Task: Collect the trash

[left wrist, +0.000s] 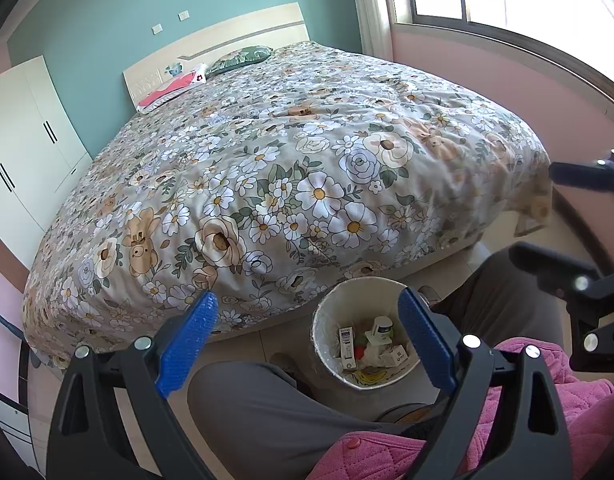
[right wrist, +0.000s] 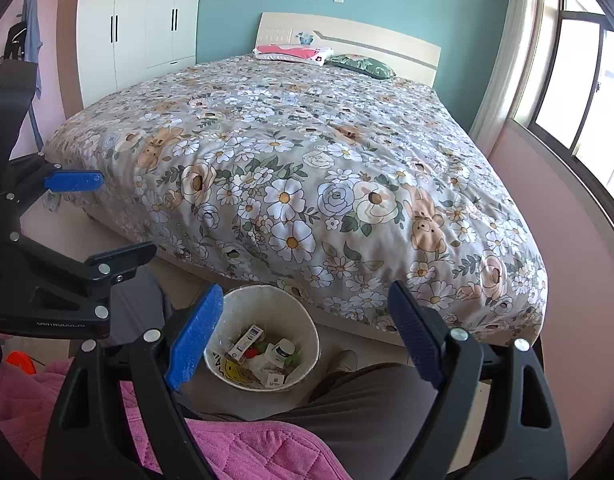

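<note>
A white waste bin [left wrist: 327, 320] stands on the floor at the foot of the bed, between a person's knees. Inside lie a white and blue box [left wrist: 346, 342], a white bottle with a dark label [left wrist: 381, 328] and other small packaging. My left gripper [left wrist: 307, 304] hangs open above the bin, nothing between its blue pads. In the right wrist view the same bin [right wrist: 305, 320] holds the box [right wrist: 246, 342] and the bottle [right wrist: 283, 350]. My right gripper [right wrist: 305, 292] is open and empty above it. Each gripper shows at the edge of the other's view: right gripper [left wrist: 535, 212], left gripper [right wrist: 127, 214].
A wide bed with a floral quilt [left wrist: 291, 152] fills the room beyond the bin, with two pillows [right wrist: 293, 53] at the headboard. Grey trouser legs [left wrist: 267, 408] and a pink quilted garment [right wrist: 235, 452] lie below the grippers. A white wardrobe [right wrist: 143, 20] stands left, a window [right wrist: 575, 80] right.
</note>
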### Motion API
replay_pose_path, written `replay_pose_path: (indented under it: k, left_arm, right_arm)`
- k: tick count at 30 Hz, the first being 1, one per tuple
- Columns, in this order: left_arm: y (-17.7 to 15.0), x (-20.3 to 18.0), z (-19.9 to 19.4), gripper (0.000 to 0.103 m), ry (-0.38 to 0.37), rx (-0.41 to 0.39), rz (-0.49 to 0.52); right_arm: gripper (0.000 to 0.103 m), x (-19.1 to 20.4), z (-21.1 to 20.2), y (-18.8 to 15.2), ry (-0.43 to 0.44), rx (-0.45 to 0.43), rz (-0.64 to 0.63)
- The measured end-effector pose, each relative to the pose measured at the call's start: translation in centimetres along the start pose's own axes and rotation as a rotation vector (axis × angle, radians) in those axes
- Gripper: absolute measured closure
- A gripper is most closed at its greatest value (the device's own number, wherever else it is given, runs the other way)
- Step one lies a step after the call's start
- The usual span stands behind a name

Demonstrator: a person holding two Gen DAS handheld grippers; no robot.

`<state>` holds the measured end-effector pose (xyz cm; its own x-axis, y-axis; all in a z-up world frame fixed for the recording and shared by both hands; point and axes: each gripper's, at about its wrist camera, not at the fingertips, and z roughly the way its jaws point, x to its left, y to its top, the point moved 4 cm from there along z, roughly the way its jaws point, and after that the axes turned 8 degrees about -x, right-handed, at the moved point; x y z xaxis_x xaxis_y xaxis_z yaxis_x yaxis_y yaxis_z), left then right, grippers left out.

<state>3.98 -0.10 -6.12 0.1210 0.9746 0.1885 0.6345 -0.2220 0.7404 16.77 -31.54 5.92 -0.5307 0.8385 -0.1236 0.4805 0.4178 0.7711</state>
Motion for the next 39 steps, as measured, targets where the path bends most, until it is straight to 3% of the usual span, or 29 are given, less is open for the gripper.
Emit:
replay_pose_path:
  k: [39]
  left_arm:
    - [0.13, -0.31, -0.38, 0.01, 0.0, -0.002, -0.006]
  right_arm:
    - [0.02, 0.39, 0.23, -0.14, 0.009, 0.0, -0.03]
